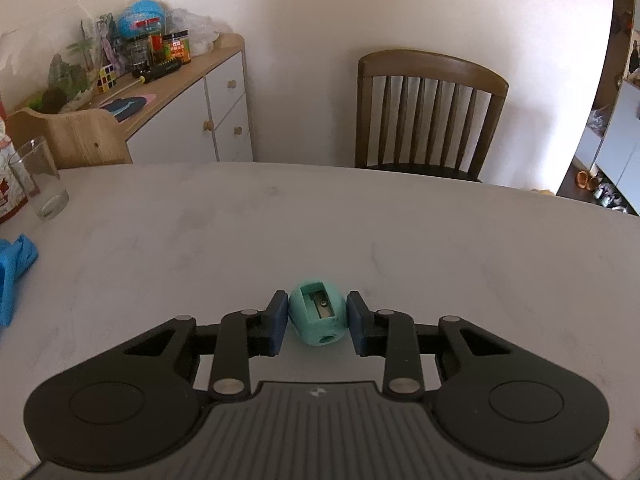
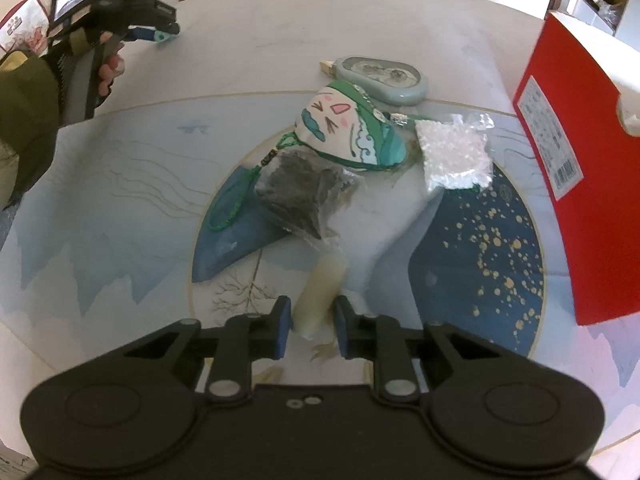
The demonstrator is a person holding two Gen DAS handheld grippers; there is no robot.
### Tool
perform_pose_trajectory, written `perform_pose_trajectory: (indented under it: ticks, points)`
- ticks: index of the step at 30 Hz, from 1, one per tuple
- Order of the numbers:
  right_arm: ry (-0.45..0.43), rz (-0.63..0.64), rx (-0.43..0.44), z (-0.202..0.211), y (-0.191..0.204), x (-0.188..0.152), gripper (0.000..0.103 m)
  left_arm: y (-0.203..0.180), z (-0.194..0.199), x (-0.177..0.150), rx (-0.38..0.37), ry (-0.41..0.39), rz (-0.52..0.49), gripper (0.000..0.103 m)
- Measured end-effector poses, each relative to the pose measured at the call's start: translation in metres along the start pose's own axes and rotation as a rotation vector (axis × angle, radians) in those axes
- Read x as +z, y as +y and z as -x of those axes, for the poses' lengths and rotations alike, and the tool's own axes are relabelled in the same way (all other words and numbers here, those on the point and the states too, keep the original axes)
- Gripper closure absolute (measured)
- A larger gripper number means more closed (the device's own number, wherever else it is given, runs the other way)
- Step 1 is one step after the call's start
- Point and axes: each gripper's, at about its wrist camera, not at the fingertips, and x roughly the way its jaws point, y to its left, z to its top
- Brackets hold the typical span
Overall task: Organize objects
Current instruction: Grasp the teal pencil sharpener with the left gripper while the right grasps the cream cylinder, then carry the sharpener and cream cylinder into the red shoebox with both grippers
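My left gripper [image 1: 317, 320] is shut on a teal egg-shaped pencil sharpener [image 1: 317, 316] and holds it over the white table [image 1: 360, 220]. It also shows in the right wrist view [image 2: 158, 34], far left, still holding the sharpener [image 2: 162, 36]. My right gripper [image 2: 308, 322] is closed on a pale cream stick-shaped object [image 2: 322, 292] above a blue illustrated mat [image 2: 120, 200]. On the mat lie a painted face-shaped pouch with green cord [image 2: 344, 128], a clear bag of dark pieces [image 2: 300, 188], a clear bag of white beads [image 2: 454, 152] and a grey-green oval case [image 2: 380, 76].
A red box [image 2: 568, 160] stands at the right of the mat. A drinking glass [image 1: 38, 180] and blue plastic item [image 1: 14, 272] sit at the table's left. A wooden chair [image 1: 428, 112] stands behind the table, a cluttered sideboard [image 1: 180, 92] at the back left.
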Motion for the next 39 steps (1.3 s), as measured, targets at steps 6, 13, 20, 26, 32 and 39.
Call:
perform_pose_trajectory:
  ticks: [6, 13, 20, 26, 32, 39]
  points:
    - [-0.022, -0.026, 0.013, 0.013, -0.007, -0.004, 0.088, 0.001, 0.021, -0.009, -0.001, 0.024, -0.004, 0.072]
    - [-0.065, -0.034, 0.022, 0.034, -0.013, -0.01, 0.089, -0.002, 0.06, -0.018, -0.041, 0.029, -0.008, 0.072]
    - [-0.11, -0.043, 0.036, 0.059, -0.024, -0.02, 0.089, -0.019, 0.114, -0.03, -0.073, 0.016, -0.057, 0.072]
    - [-0.148, -0.039, 0.055, 0.082, -0.04, -0.031, 0.089, -0.036, 0.157, -0.044, -0.106, 0.018, -0.076, 0.072]
    - [-0.195, -0.01, 0.095, 0.107, -0.065, -0.042, 0.089, -0.068, 0.205, -0.065, -0.139, 0.03, -0.115, 0.072]
    - [-0.245, 0.016, 0.132, 0.135, -0.11, -0.049, 0.089, -0.125, 0.253, -0.088, -0.196, 0.06, -0.153, 0.072]
